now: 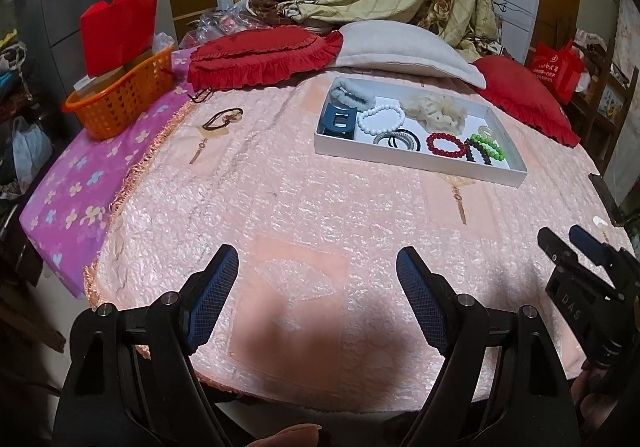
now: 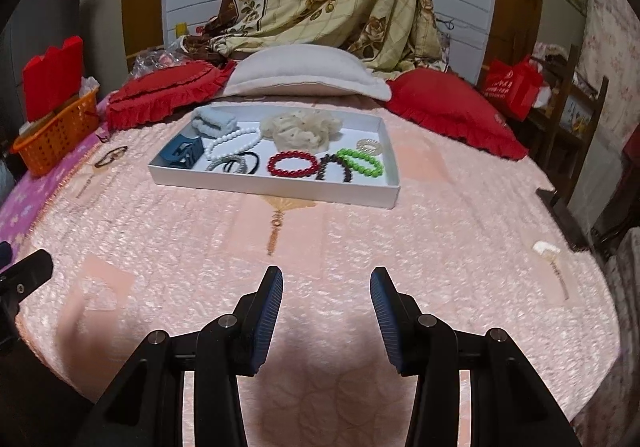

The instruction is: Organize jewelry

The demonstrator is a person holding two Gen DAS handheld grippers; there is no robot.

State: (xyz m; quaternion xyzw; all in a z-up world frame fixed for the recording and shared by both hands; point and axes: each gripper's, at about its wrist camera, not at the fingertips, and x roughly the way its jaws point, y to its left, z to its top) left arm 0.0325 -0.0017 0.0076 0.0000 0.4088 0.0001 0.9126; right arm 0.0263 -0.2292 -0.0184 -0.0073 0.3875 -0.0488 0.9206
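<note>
A shallow white tray [image 2: 256, 183] [image 1: 416, 161] lies on the pink bedspread. It holds a blue claw clip [image 2: 182, 155], a white bead bracelet [image 2: 230, 143], dark hair ties [image 2: 240, 164], a red bead bracelet [image 2: 292, 163], a green bead bracelet [image 2: 360, 162], a dark bead bracelet [image 2: 334, 167], a cream scrunchie [image 2: 304, 129] and a grey fuzzy clip [image 2: 212, 122]. A brown hair tie [image 1: 224, 118] [image 2: 112, 156] lies loose on the bed left of the tray. My left gripper [image 1: 318, 267] hangs open over bare bedspread near the front edge. My right gripper [image 2: 326, 285] is open and holds nothing.
An orange basket [image 1: 116, 103] with a red box stands at the bed's left edge. Red frilled cushions [image 1: 260, 55] [image 2: 452, 111] and a grey pillow [image 2: 308, 75] line the back. A small white item [image 2: 546, 248] lies at the right. A dark object [image 2: 560, 213] sits at the right edge.
</note>
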